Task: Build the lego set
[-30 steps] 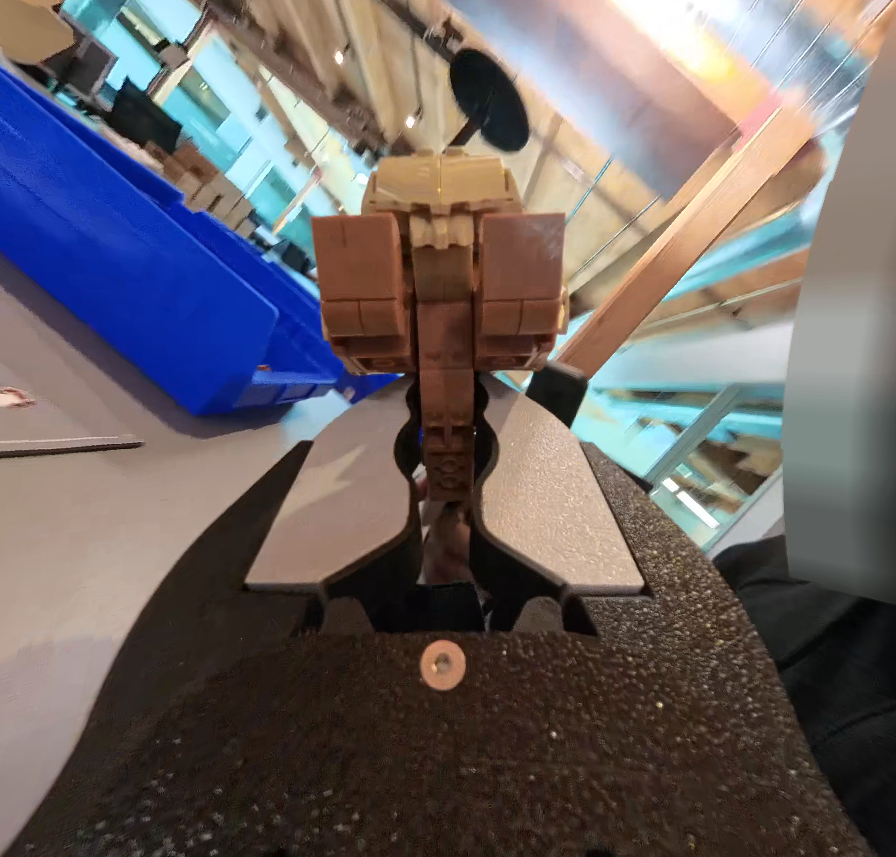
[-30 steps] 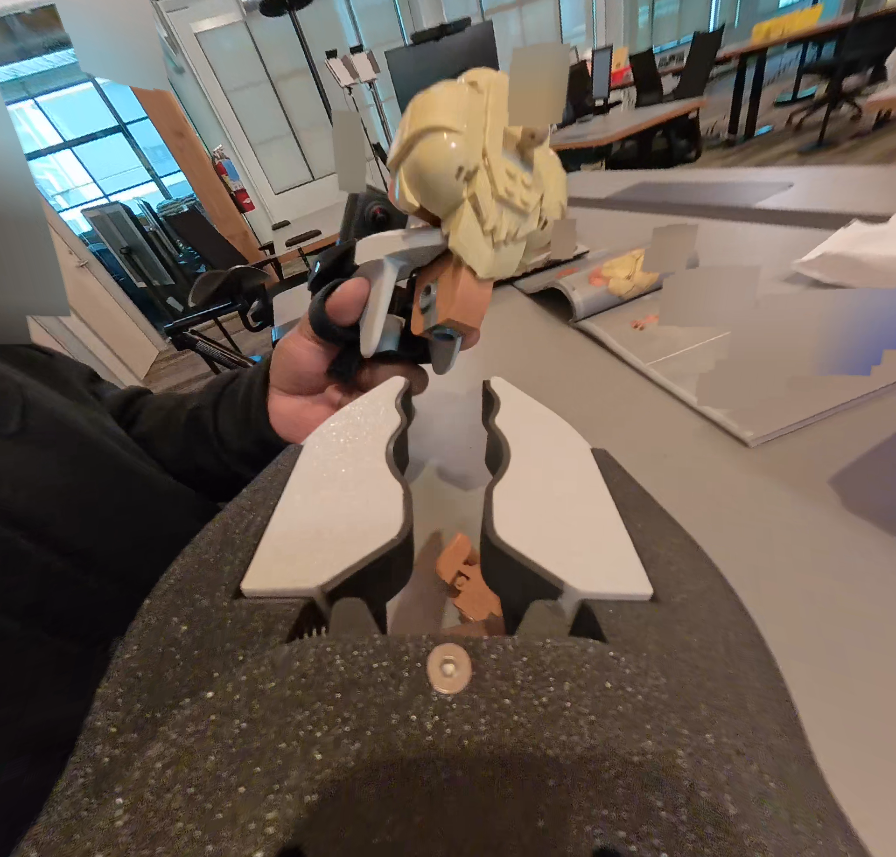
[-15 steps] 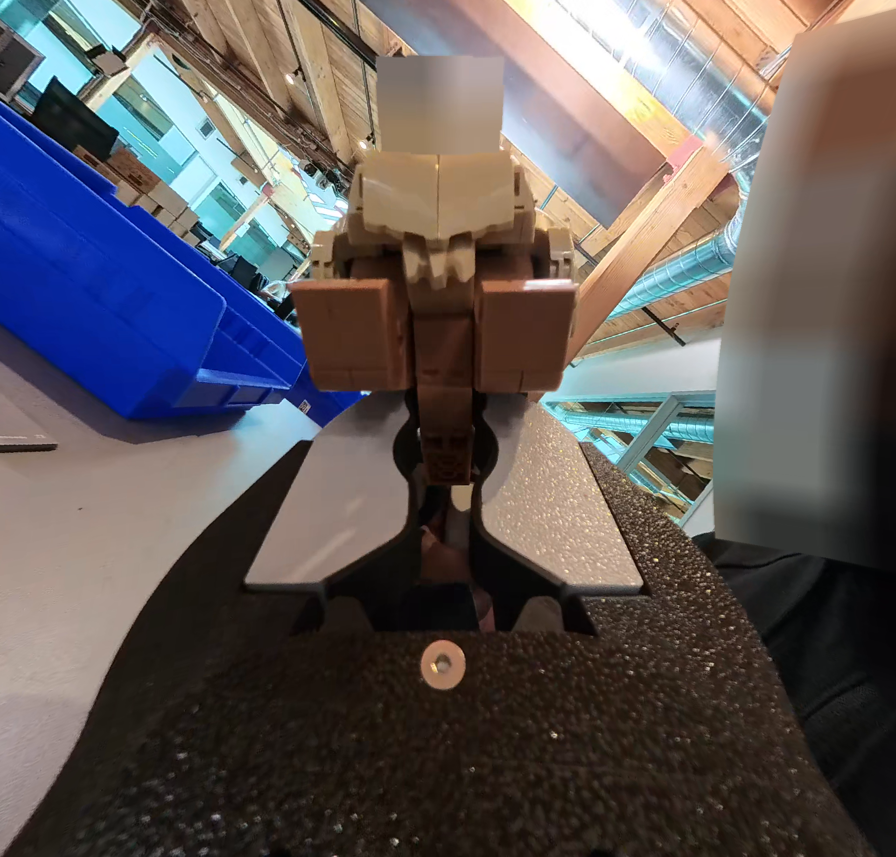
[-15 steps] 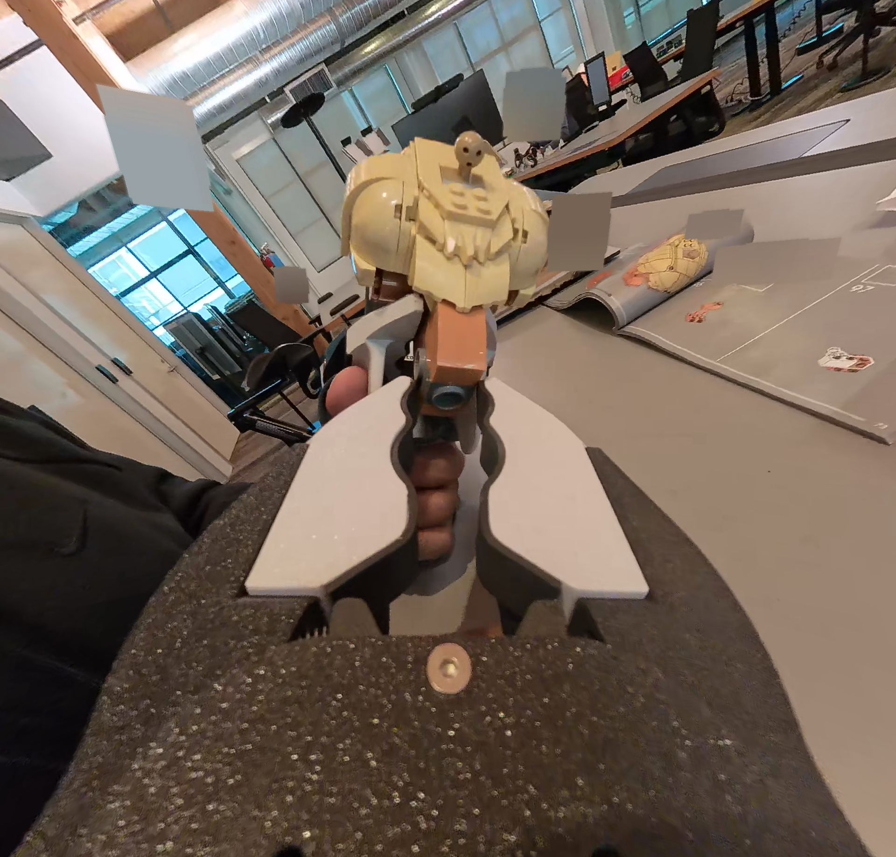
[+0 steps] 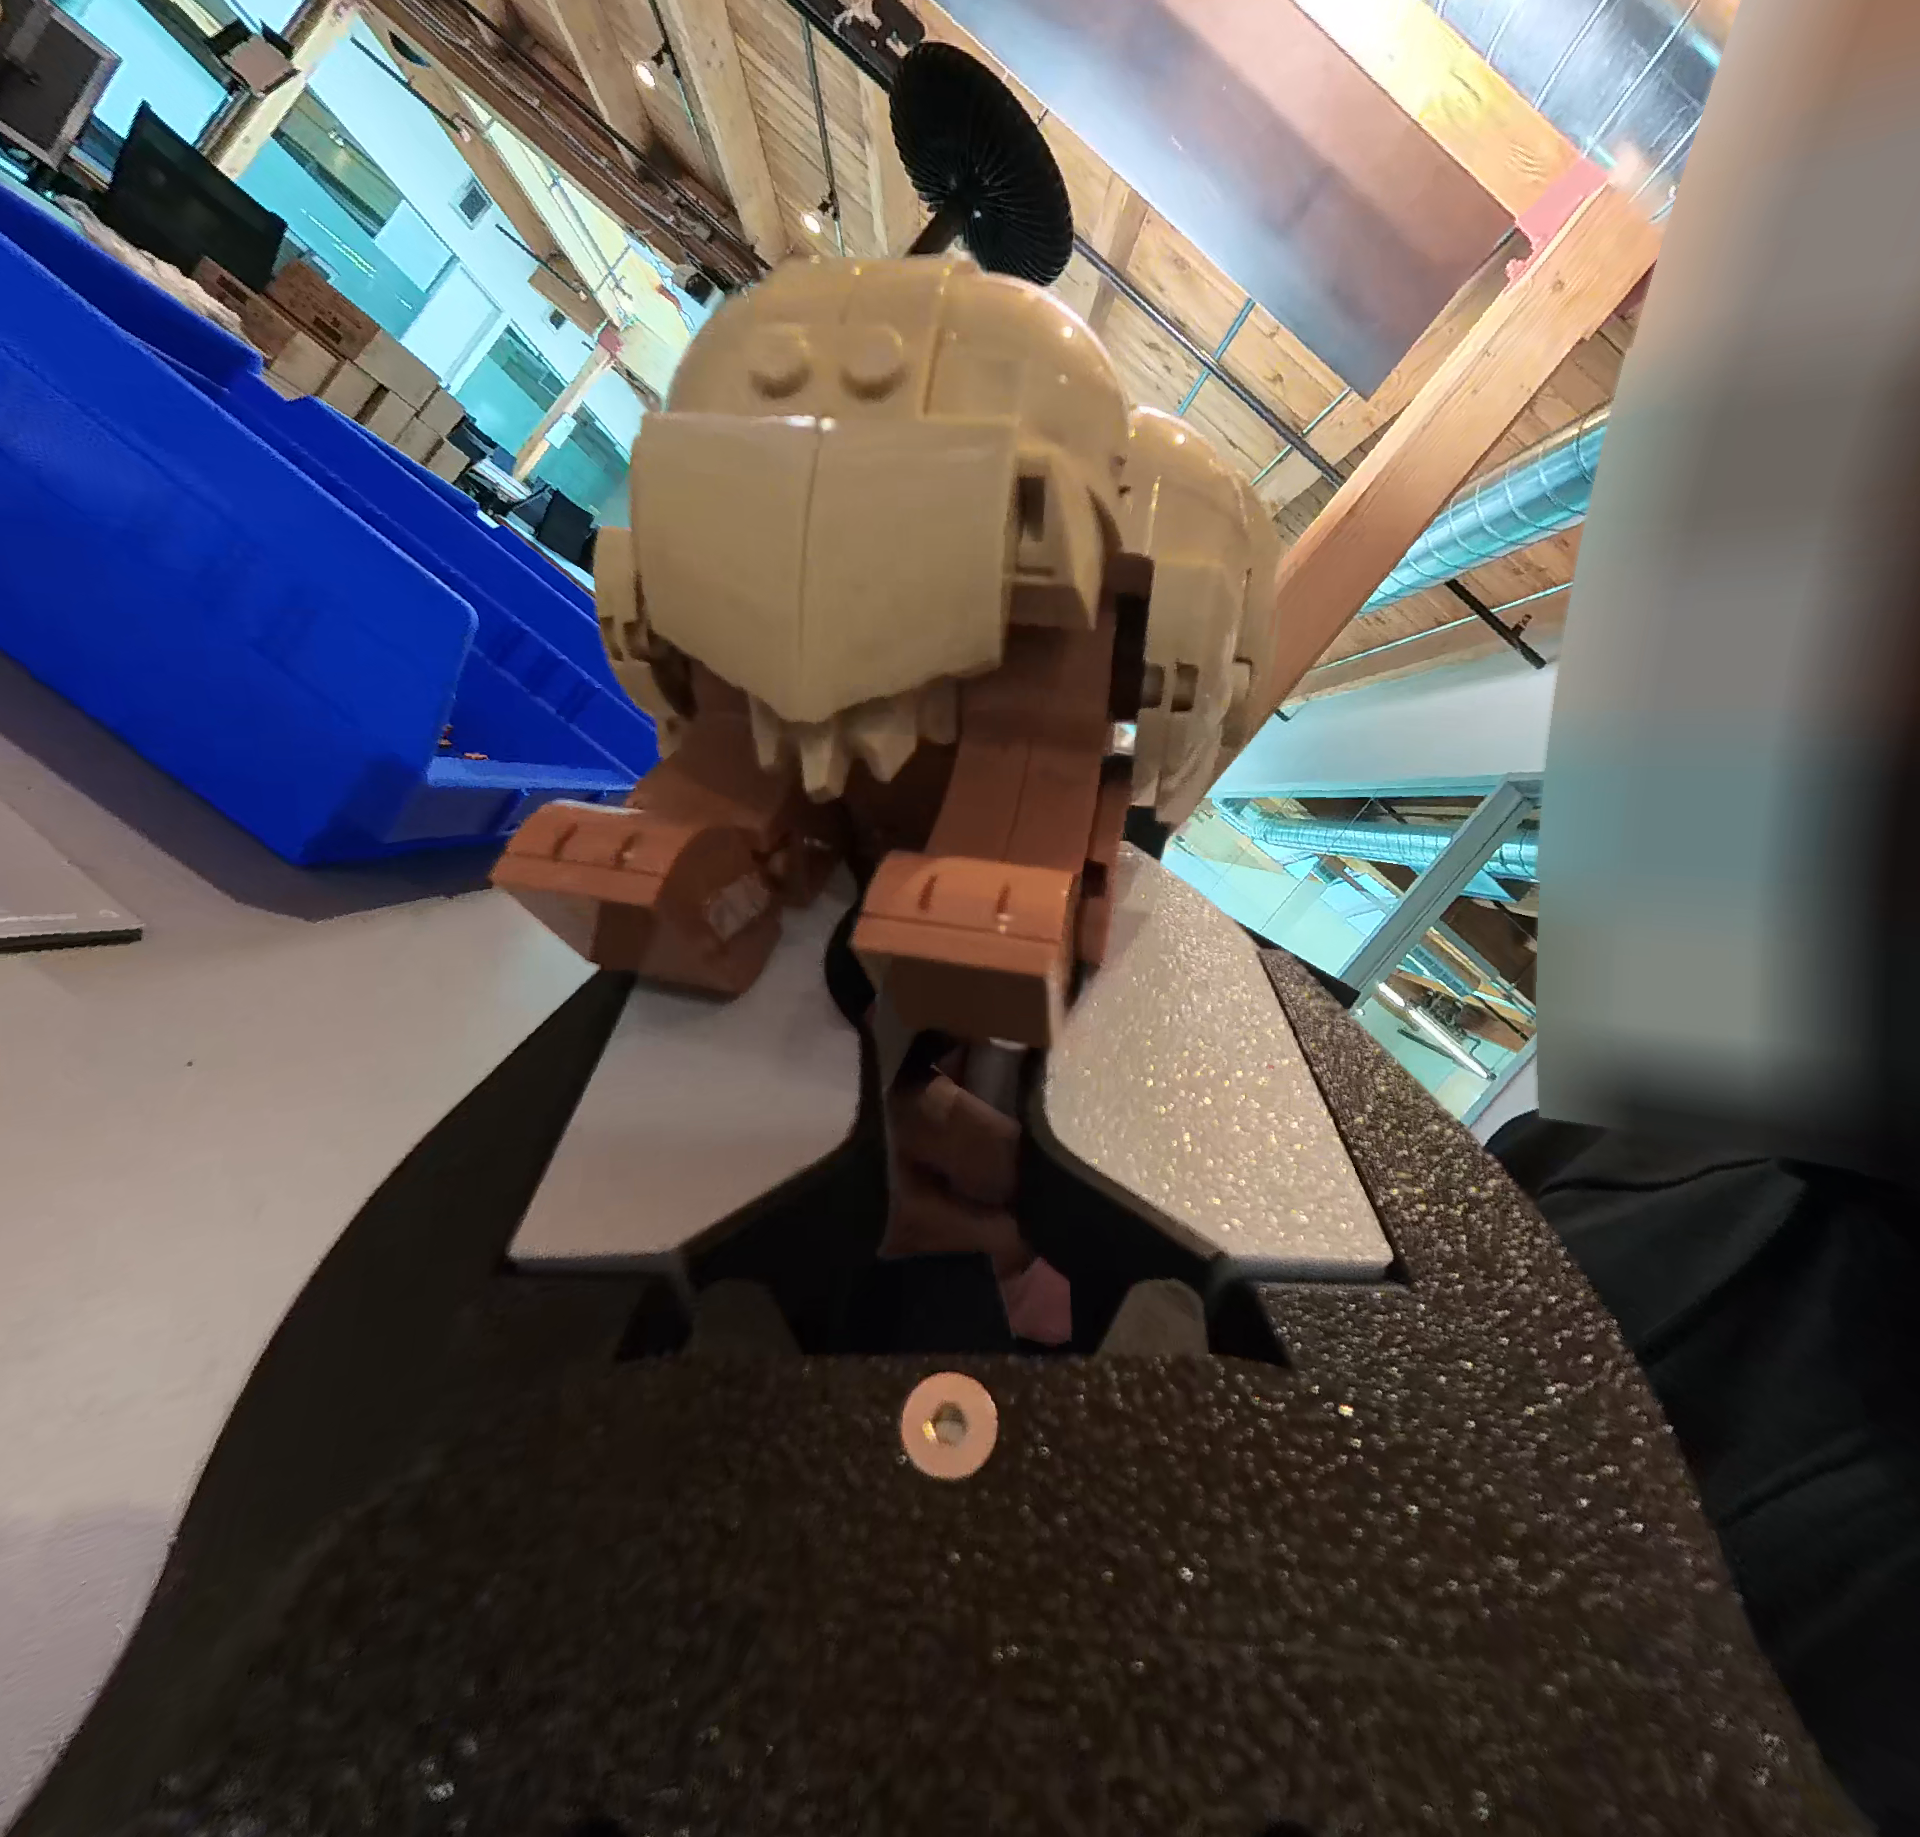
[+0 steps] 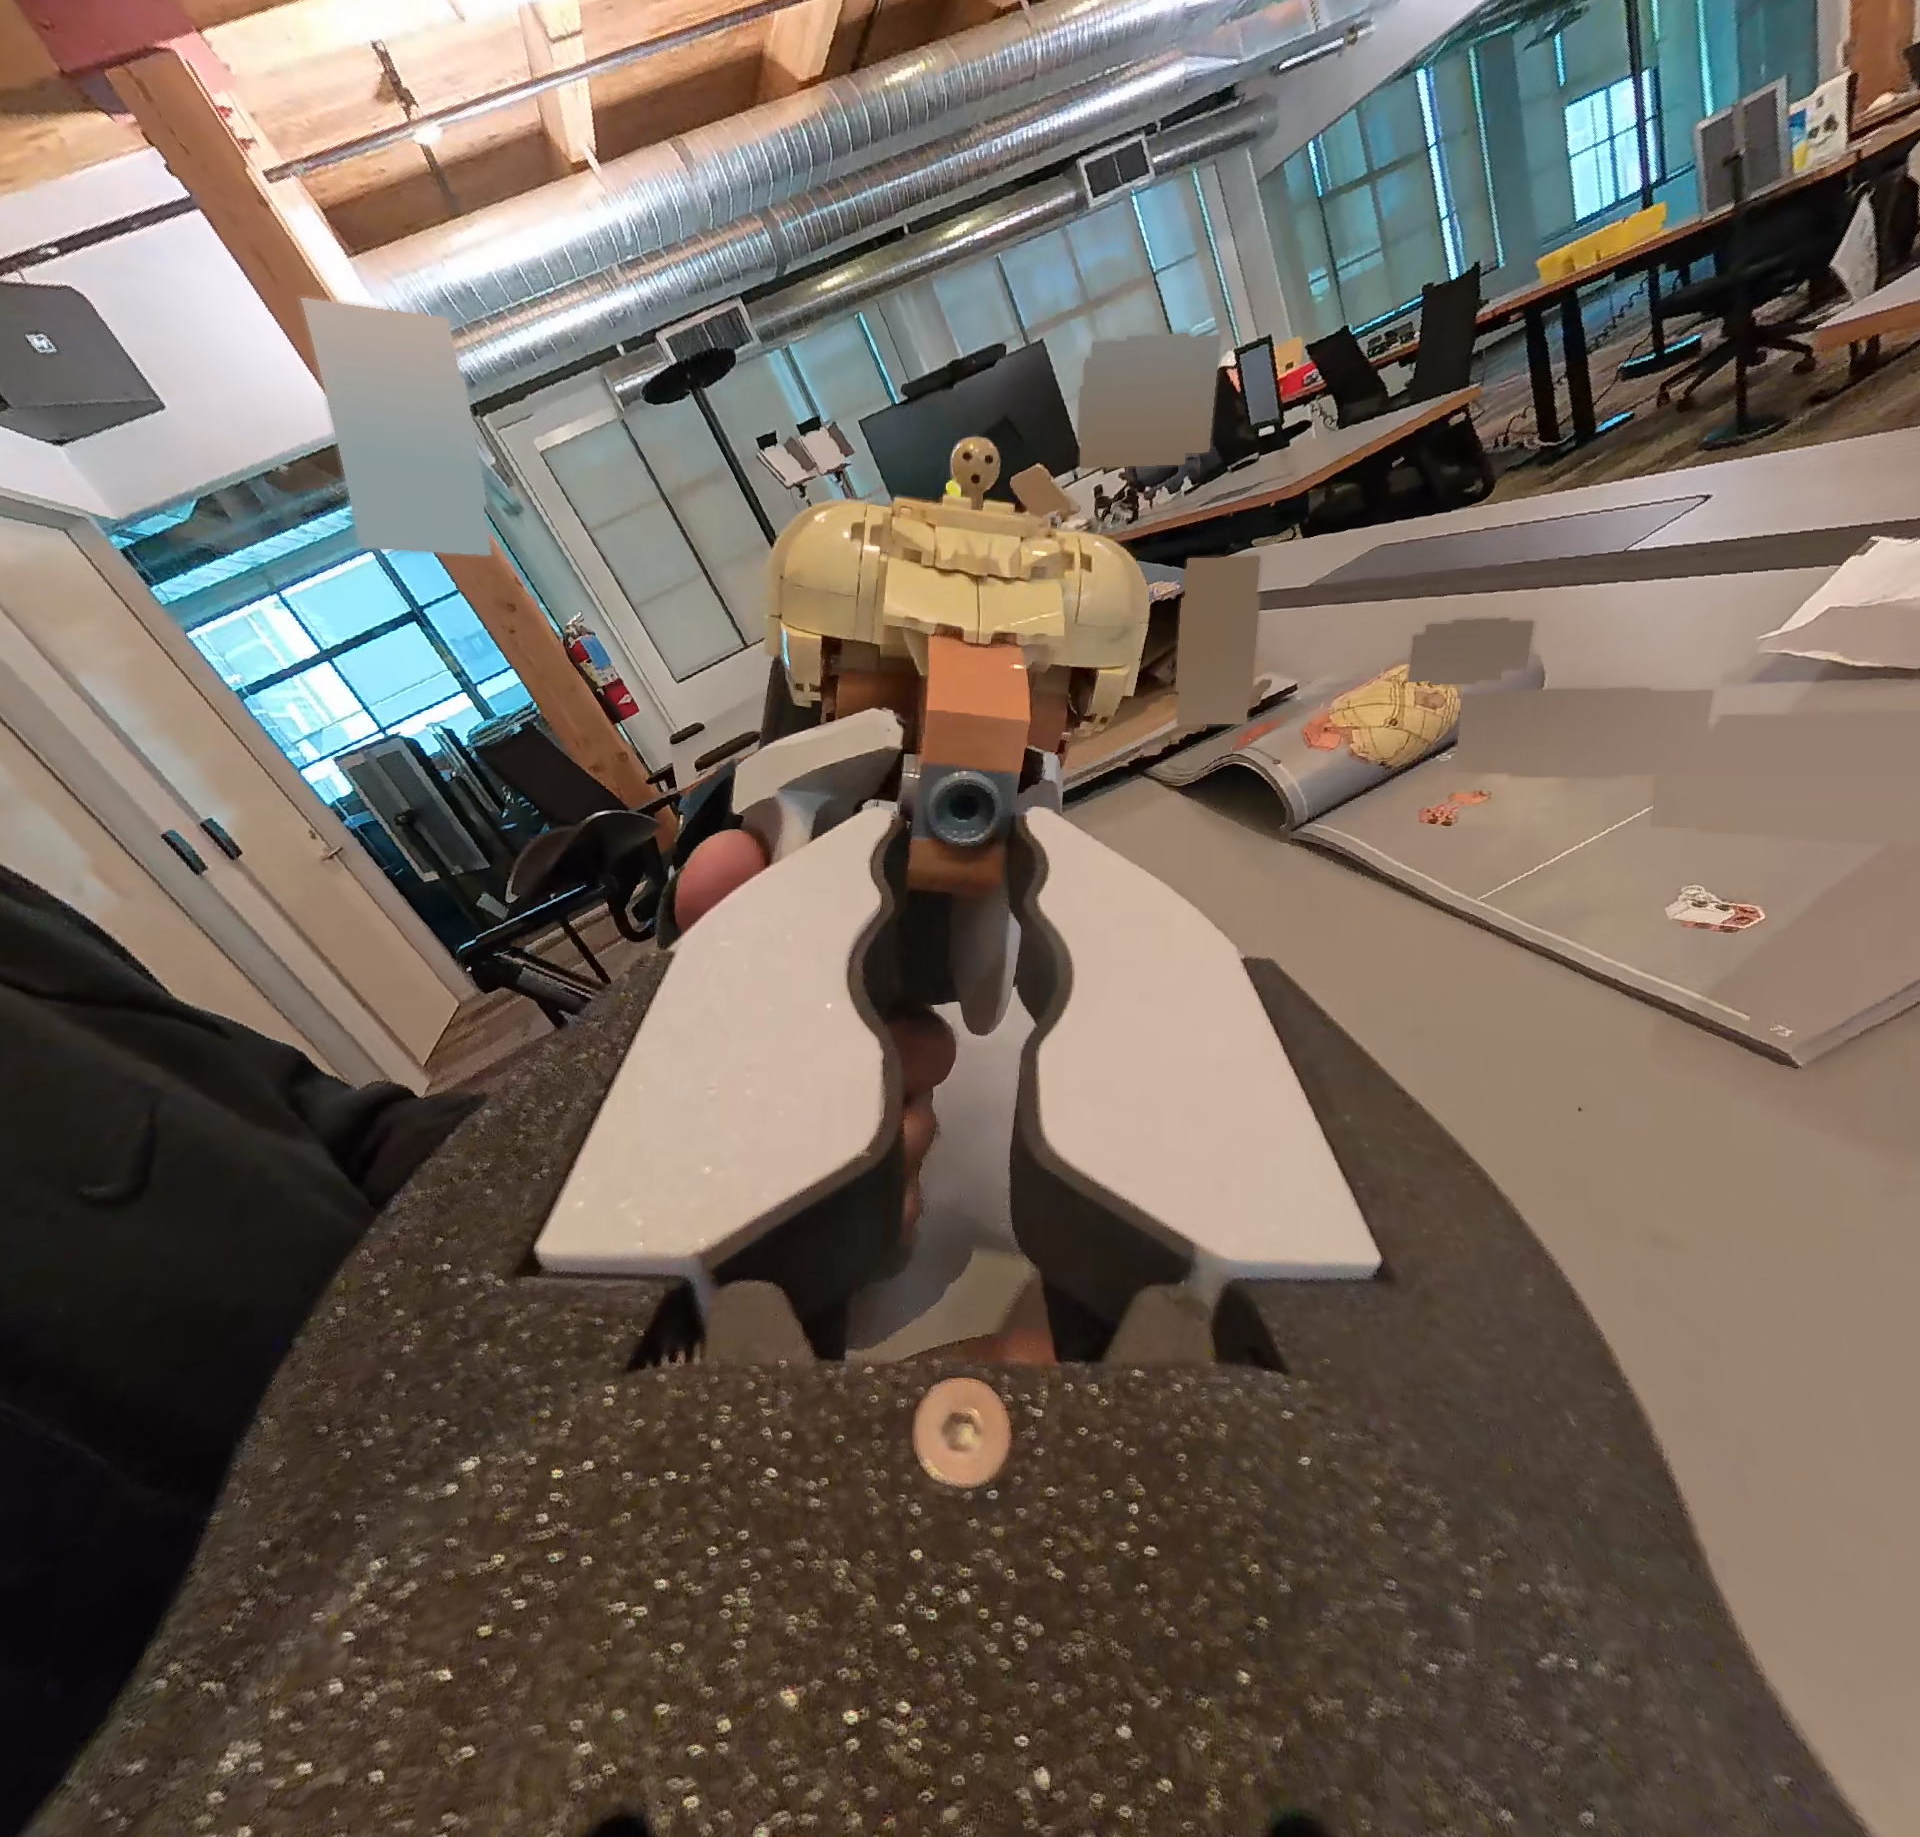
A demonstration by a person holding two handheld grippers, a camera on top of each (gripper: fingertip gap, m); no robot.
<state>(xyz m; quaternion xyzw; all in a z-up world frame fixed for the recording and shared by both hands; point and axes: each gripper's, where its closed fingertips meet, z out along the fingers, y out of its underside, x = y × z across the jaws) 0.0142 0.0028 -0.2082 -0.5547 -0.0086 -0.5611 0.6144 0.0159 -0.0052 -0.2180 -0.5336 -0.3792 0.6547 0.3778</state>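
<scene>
- My right claw (image 6: 956,852) clamps the brown stub (image 6: 961,738) of the tan-and-brown brick-built toy figure (image 6: 956,592), so its pads should press squarely
- My left claw (image 5: 940,966) lies beneath the figure's feet, and I cannot tell its grip

**Our two handheld grippers and a black sleeve**

Our left gripper (image 5: 951,946) has a black, pebbled body flecked with pale specks, one silver screw (image 5: 949,1424) set in a round washer, and two flat grey fingers (image 5: 1195,1112) with wavy dark inner edges. Our right gripper (image 6: 951,852) matches it: speckled dark body, silver screw (image 6: 961,1444), pale grey fingers (image 6: 748,1060). We wear a black sleeve (image 6: 156,1164).
</scene>
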